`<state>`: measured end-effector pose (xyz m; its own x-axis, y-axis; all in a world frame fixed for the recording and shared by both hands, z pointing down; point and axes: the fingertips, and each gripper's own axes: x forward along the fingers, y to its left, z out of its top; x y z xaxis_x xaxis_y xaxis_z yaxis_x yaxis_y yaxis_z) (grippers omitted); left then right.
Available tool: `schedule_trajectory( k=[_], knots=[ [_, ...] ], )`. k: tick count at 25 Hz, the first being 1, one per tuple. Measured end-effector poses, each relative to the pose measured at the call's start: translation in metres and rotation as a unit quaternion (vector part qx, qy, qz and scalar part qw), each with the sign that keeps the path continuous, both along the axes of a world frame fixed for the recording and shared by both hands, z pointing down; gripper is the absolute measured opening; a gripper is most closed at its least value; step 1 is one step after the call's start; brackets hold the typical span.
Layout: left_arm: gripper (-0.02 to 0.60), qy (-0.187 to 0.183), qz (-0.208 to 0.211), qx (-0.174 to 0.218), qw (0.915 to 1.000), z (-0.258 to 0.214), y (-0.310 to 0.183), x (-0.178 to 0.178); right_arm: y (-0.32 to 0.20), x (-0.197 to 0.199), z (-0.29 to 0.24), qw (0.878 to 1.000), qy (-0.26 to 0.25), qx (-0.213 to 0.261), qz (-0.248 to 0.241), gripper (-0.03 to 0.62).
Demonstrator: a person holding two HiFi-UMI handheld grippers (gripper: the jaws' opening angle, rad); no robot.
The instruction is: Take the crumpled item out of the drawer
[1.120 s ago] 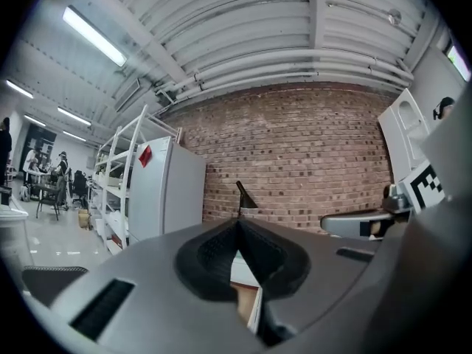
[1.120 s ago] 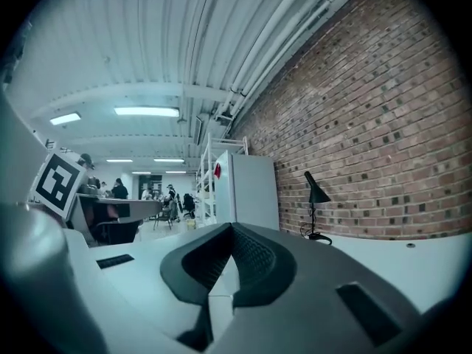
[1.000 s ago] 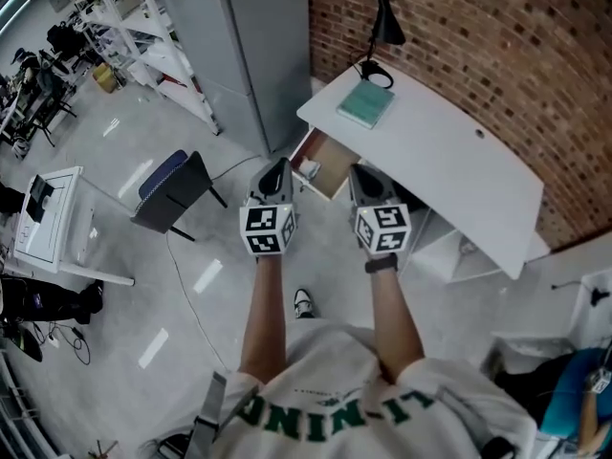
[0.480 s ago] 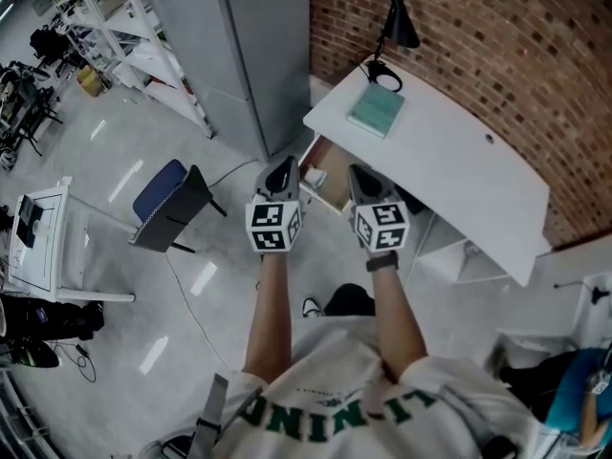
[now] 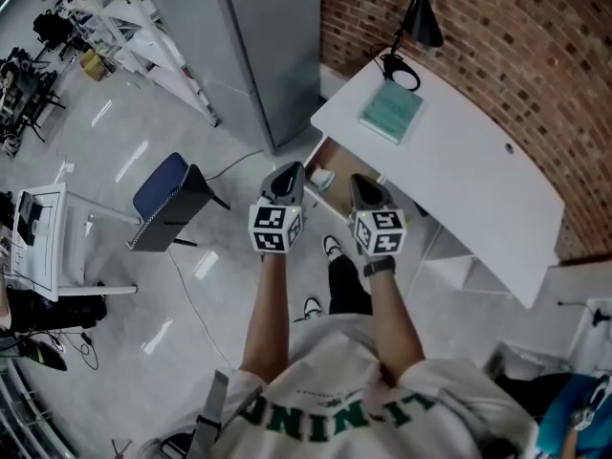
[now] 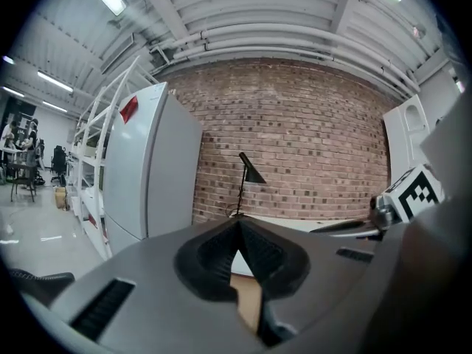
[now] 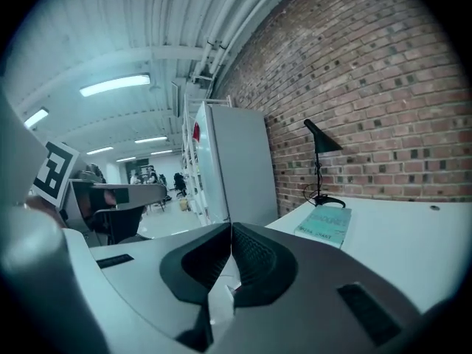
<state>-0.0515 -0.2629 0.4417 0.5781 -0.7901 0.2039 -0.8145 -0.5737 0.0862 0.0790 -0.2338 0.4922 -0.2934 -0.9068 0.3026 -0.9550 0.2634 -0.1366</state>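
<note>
Under the white desk (image 5: 459,161) a wooden drawer (image 5: 332,159) stands pulled out. A small pale item (image 5: 320,177) lies in its near corner, too small to make out its shape. My left gripper (image 5: 289,174) hovers over the drawer's front edge with its jaws shut and nothing in them. Just to the right of the drawer, my right gripper (image 5: 361,182) hangs level with it, shut and empty too. In the left gripper view the closed tips (image 6: 237,224) show brown drawer wood (image 6: 248,301) below them. The right gripper view has its closed tips (image 7: 231,231) pointed along the desk.
A teal book (image 5: 391,113) and a black lamp (image 5: 421,22) sit on the desk by the brick wall (image 5: 497,46). A tall grey cabinet (image 5: 258,46) stands left of the desk. A blue-seated chair (image 5: 170,194) is on the floor further left, and my foot (image 5: 332,249) is stepping forward.
I have stepped closer to the desk, so the drawer now lies right under the gripper tips. Both grippers stayed shut and side by side.
</note>
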Motion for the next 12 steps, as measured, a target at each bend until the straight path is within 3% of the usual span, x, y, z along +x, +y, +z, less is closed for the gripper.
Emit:
schedule_trajectory(
  k=[12],
  knots=[
    [-0.006, -0.01, -0.013, -0.076, 0.997, 0.082, -0.085, 0.024, -0.079, 0.016, 0.104, 0.994, 0.008, -0.101, -0.032, 0.006]
  ],
)
